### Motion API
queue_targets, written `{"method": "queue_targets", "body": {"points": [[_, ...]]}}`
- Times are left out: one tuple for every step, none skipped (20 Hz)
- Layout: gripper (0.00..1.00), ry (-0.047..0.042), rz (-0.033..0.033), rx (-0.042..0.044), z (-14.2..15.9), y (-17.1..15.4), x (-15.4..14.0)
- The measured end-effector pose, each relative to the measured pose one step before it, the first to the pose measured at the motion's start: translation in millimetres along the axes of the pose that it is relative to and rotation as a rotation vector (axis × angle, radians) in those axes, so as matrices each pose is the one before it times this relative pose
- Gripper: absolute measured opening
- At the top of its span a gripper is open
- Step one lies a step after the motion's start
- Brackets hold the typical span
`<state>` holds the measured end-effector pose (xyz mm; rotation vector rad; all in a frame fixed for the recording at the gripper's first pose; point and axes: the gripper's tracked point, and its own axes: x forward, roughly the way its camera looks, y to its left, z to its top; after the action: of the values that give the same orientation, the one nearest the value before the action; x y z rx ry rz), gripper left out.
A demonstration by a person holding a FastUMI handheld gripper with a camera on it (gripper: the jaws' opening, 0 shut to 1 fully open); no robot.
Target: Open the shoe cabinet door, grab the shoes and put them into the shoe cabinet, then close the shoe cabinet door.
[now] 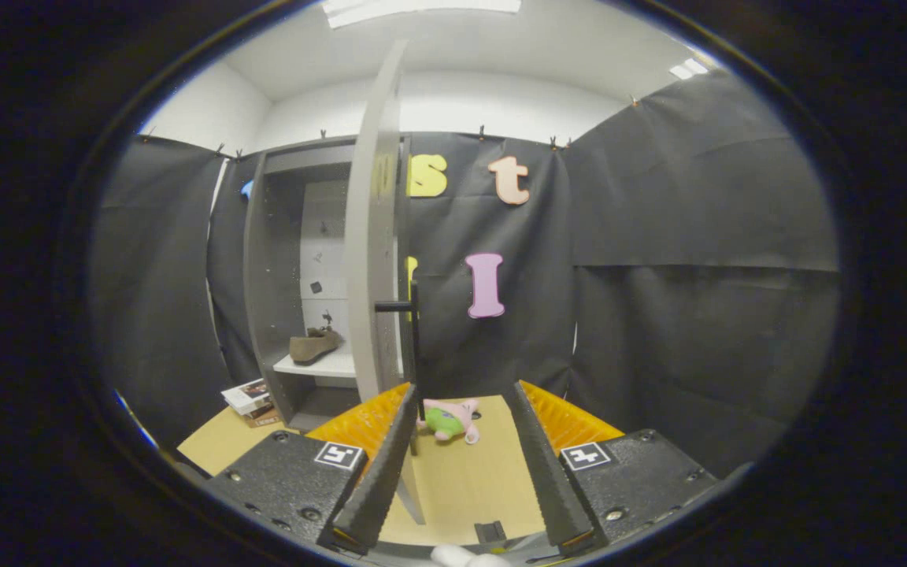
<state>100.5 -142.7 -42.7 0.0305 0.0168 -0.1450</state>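
Ribbed rubber-like pads line the two fingers (461,465), which are held spread apart with nothing pressed between them. The thin edge of the pale grey laminate cabinet door (373,260) stands just inside the left finger, and its black bar handle (414,331) is seen just above that fingertip; whether the finger touches the door cannot be told.

Beyond the fingertips, a small pink and green plush toy (451,419) lies on the tan floor (461,480). The door is swung wide, exposing the tall grey shoe cabinet (272,315), where one brown slip-on shoe (313,345) rests on the white shelf (320,365). A stack of books (250,400) lies on the floor beside the cabinet's base.

Hazards, as judged:
- If the door is pushed by its edge alone, the finger may slip off and the door may be left ajar.
- If the handle is hooked off-centre, the door may rebound from the frame.
- The shoe's heel lies near the shelf's front; it could be clipped by the closing door.
- The plush toy may be struck by a low sweep.

No brand or legible label can be read; square black-and-white marker tags (339,454) sit on the gripper body.
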Motion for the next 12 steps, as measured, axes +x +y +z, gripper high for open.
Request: {"method": "queue_targets", "body": {"points": [[0.78,-0.00518,-0.00226,-0.00238,-3.21,6.55,-9.24],[0.78,-0.00463,-0.00301,0.00166,-3.61,5.06,-6.71],[0.78,0.00113,-0.00225,0.00492,-5.91,8.89,-6.48],[0.78,0.00871,-0.001,0.00499,-9.12,10.22,-5.68],[0.8,0.01213,0.00488,-0.00167,-11.74,10.63,-4.44],[0.92,0.01773,0.00742,-0.00353,-13.5,14.06,-3.33],[1.0,0.01816,-0.00335,0.0001,-13.73,8.51,-1.19],[1.0,0.02366,0.00209,0.01071,-14.84,11.16,-0.35],[1.0,0.02034,0.0018,0.01783,-13.61,13.45,0.45],[1.0,0.02319,0.00144,0.00033,-15.13,11.28,4.08],[1.0,0.01978,0.00314,-0.00919,-17.58,12.26,5.74],[1.0,0.03349,0.00878,-0.02159,-20.03,12.63,6.44]]}}
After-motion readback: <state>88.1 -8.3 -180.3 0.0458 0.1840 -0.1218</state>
